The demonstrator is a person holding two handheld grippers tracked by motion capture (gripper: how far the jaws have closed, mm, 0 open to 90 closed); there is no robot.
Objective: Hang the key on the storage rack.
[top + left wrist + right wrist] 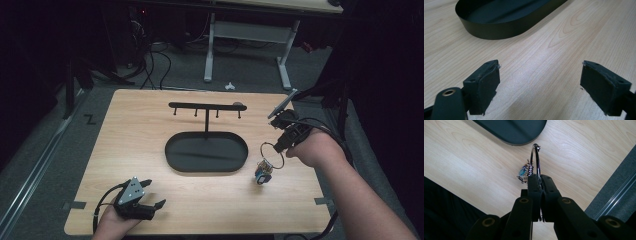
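A metal key ring [272,154] with a small blue charm [262,174] hanging under it is lifted above the table at the right. My right gripper [278,145] is shut on the ring, and in the right gripper view the ring [535,160] stands up out of the closed jaws with the charm [523,173] dangling beyond. A black stand with an oval tray [206,152] and a hook bar [206,106] sits mid-table, left of the ring. My left gripper [152,196] rests near the front left edge, open, with bare wood between its pads [486,83].
The wooden table [150,130] has tape marks at its front corners. The oval tray's wall [499,31] lies ahead of the left gripper. Beyond the table are a desk frame [247,45] and cables on grey floor.
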